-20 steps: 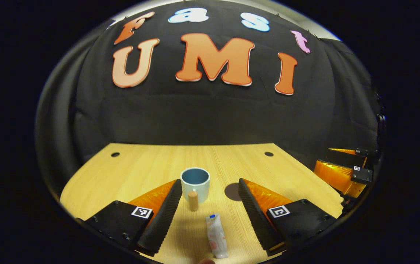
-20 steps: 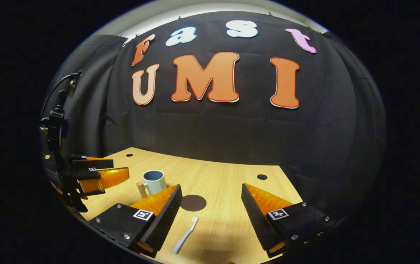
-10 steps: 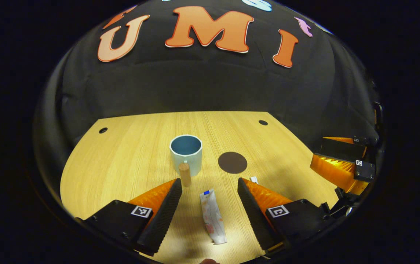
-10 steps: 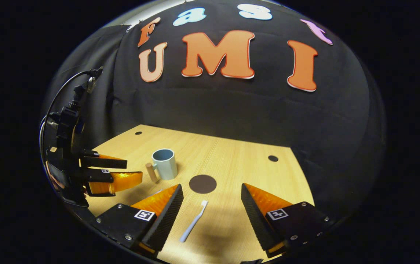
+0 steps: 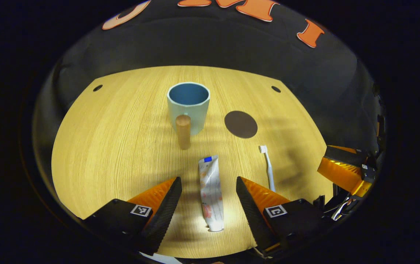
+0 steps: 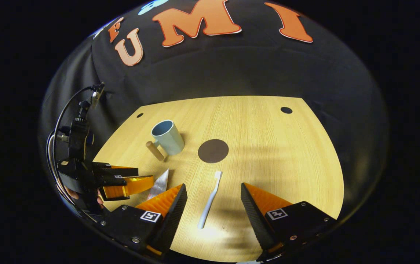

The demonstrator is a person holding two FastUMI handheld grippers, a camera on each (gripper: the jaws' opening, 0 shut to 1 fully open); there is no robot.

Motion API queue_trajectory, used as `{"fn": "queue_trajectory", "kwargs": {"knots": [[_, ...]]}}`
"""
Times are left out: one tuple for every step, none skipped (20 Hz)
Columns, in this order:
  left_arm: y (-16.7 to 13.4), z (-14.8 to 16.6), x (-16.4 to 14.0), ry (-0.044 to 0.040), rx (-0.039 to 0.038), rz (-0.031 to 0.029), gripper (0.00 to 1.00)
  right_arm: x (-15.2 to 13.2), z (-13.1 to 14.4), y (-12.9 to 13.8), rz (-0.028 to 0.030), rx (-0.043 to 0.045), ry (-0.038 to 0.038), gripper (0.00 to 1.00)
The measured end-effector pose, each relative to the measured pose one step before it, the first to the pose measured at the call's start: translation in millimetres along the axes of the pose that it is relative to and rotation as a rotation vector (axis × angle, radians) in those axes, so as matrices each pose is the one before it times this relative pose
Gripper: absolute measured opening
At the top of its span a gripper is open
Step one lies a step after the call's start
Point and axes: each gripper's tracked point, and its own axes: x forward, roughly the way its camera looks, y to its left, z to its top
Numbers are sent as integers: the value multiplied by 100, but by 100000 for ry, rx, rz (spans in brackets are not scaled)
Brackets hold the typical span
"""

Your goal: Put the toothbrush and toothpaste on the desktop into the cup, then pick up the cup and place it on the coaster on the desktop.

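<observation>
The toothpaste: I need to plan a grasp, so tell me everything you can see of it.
The toothpaste is a soft white tube with reddish print and a small blue cap. It lies flat on the wooden desktop, cap toward the cup, between the open fingers of the left gripper, which touch nothing.

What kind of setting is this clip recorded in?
Likely a staged recording booth, not a real bathroom: a bare wooden desktop backed by black cloth, with only a cup, coaster, toothpaste and toothbrush laid out.
</observation>
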Motion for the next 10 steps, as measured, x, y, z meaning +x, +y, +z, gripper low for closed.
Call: {"fn": "queue_trajectory", "kwargs": {"knots": [[-163,-200,117,2485,-231,115,96,41,-237,48,96,57,2732,88],[-232,-43,13,2191,-258,228,96,284,-411,106,9,292,3186,89],[-119,37,114,1408,196,-96,100,447,-552,107,155,-643,3731,87],[71,-22,196,1315,183,398,96,714,-396,83,-1013,-444,1292,87],[13,-459,339,1693,-309,111,96,586,-315,20,-844,-389,721,86],[14,-338,287,2022,-241,40,100,471,-383,71,-358,77,1205,85],[-72,-270,84,1759,-709,111,100,369,-377,-37,58,37,1236,85],[258,-154,183,1130,59,977,89,263,-135,-36,-147,-353,953,85],[84,-328,467,892,191,680,91,97,-178,-86,-420,-463,407,85],[-87,-214,302,1456,339,87,79,-63,211,48,-217,-50,168,85]]}}
